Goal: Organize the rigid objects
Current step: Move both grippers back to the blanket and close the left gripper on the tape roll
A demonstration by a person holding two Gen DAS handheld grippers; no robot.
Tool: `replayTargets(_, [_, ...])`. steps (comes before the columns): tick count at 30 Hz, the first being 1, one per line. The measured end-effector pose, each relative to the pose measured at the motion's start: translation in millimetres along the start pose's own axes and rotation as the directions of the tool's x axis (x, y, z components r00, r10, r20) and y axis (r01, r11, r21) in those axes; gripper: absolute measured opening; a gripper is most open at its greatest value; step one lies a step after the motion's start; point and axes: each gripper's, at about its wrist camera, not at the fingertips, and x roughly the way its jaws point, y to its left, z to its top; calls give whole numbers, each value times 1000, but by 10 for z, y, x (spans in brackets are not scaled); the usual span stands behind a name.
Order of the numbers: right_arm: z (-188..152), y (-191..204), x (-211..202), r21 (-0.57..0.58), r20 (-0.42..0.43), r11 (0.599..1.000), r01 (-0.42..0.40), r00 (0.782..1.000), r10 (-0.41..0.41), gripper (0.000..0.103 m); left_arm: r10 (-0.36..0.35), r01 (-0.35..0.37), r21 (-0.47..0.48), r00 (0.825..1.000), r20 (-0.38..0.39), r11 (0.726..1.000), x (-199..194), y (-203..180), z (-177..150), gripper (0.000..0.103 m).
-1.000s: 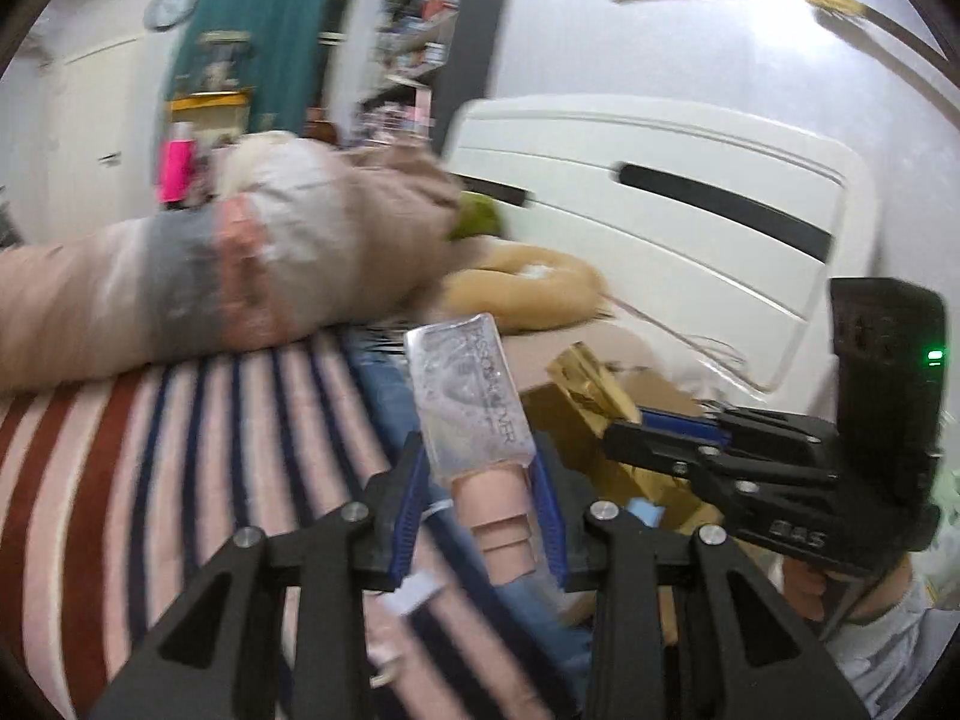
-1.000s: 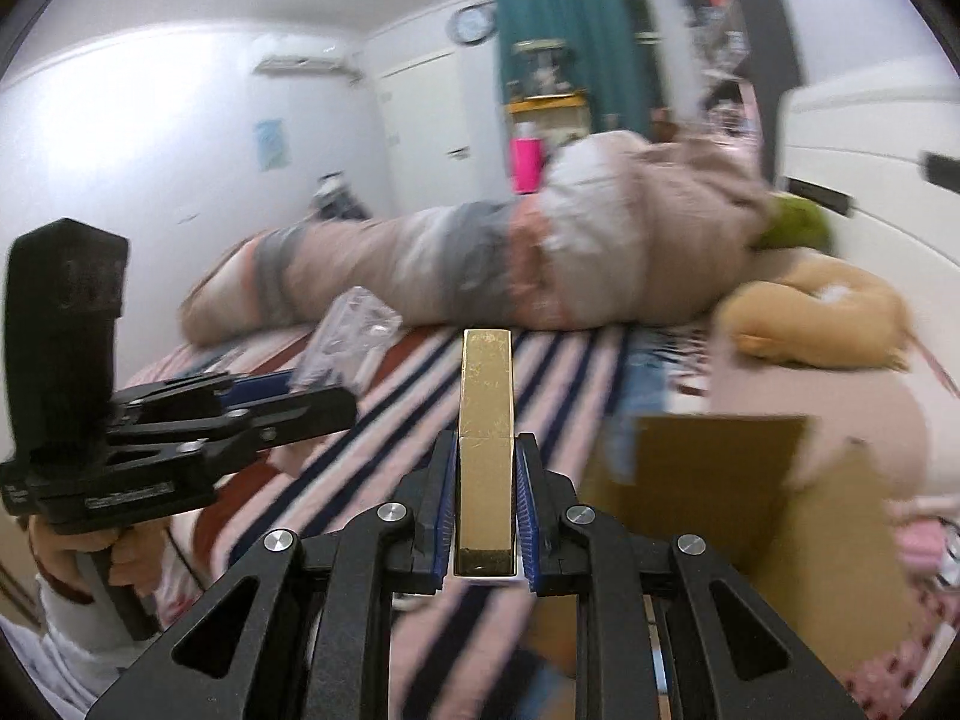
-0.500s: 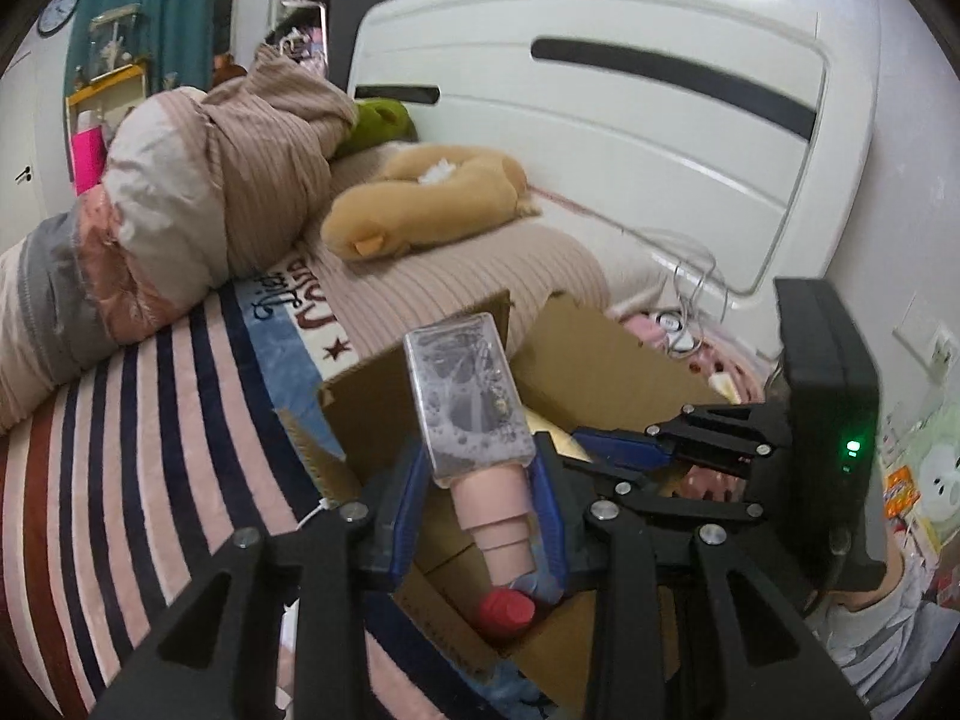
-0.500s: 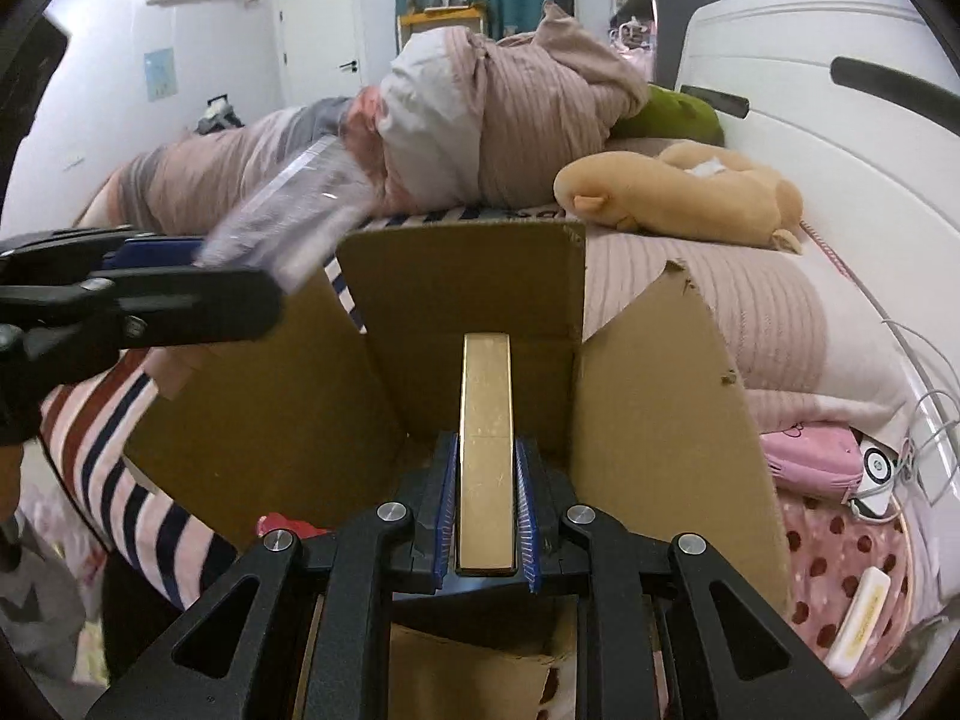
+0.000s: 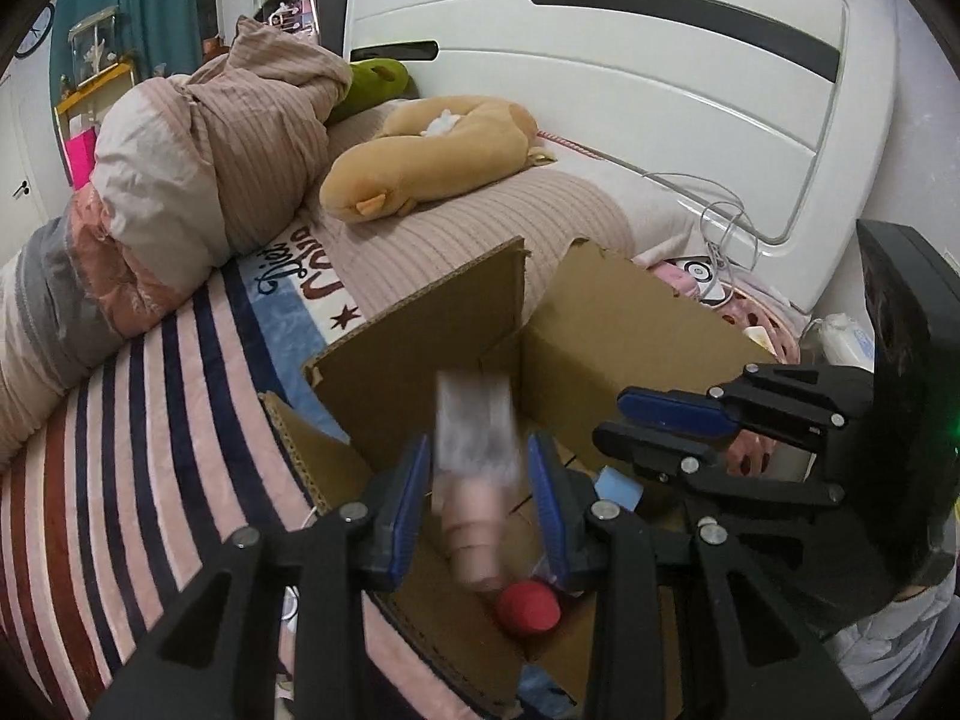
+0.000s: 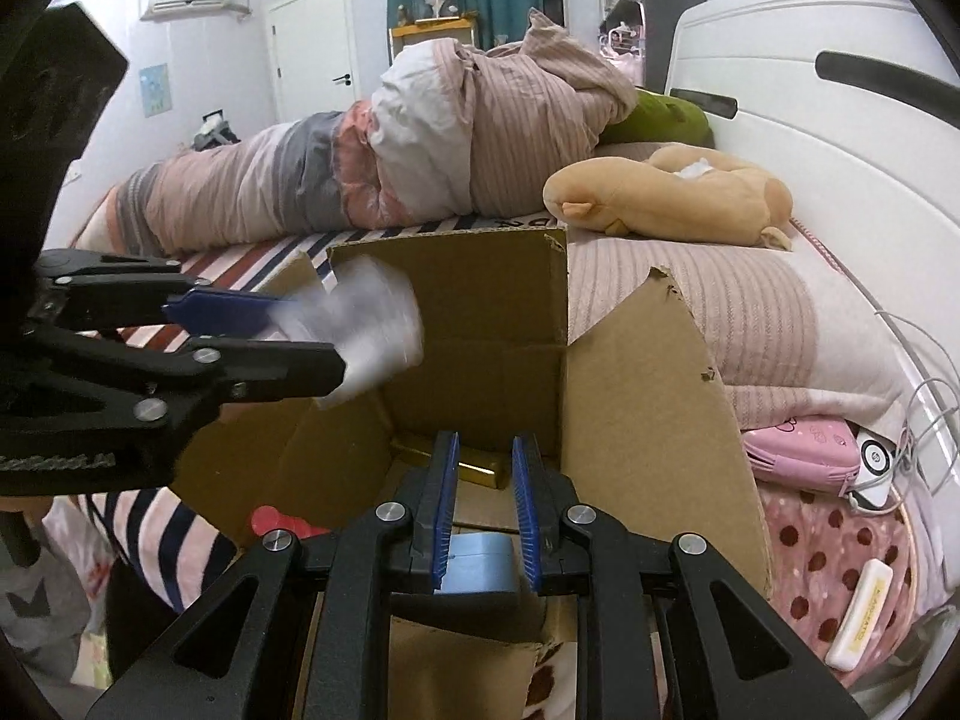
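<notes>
Both wrist views close above open cardboard box (image 5: 420,336) (image 6: 648,372), angled down toward headboard (image 5: 660,90); box interior shared.

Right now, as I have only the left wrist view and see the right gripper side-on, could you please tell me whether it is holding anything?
Observer: No. In the right wrist view the right gripper is empty: its blue pads stand apart with nothing between them.
Operator: Thank you. Is anything lying past its fingers that I cannot see?
Observer: Yes. A gold bar lies flat on the floor of the cardboard box, close to the far wall and just beyond the fingertips.
</notes>
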Motion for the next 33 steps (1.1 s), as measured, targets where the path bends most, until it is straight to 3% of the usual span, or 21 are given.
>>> replayTargets(11, [27,-8,-35,-1,1,1000,-1,1000,1,17,7,-7,-25,1000,4,1000,-35,73,-19,33])
replayTargets(14, [35,2,-58,-1,9,1000,-5,1000,5,26,0,2,-47,999,32,999,-150,138,-44,45])
replayTargets(16, [60,48,-97,-7,17,1000,-8,1000,8,26,-6,11,-66,998,67,998,-274,193,-67,55])
replayTargets(19, [121,137,-161,-18,39,1000,-12,999,13,26,1,10,-95,992,124,995,-522,332,-140,60])
replayTargets(23, [264,371,-300,-34,99,999,-36,994,40,26,45,-18,-144,982,183,989,-818,583,-284,68])
replayTargets(27, [428,746,-417,-82,152,991,-110,981,121,28,130,-80,-225,967,218,971,-1098,986,-554,73])
replayTargets(33, [513,1427,-310,-183,123,958,-222,961,247,32,208,-135,-342,960,187,930,-1202,1542,-1099,75])
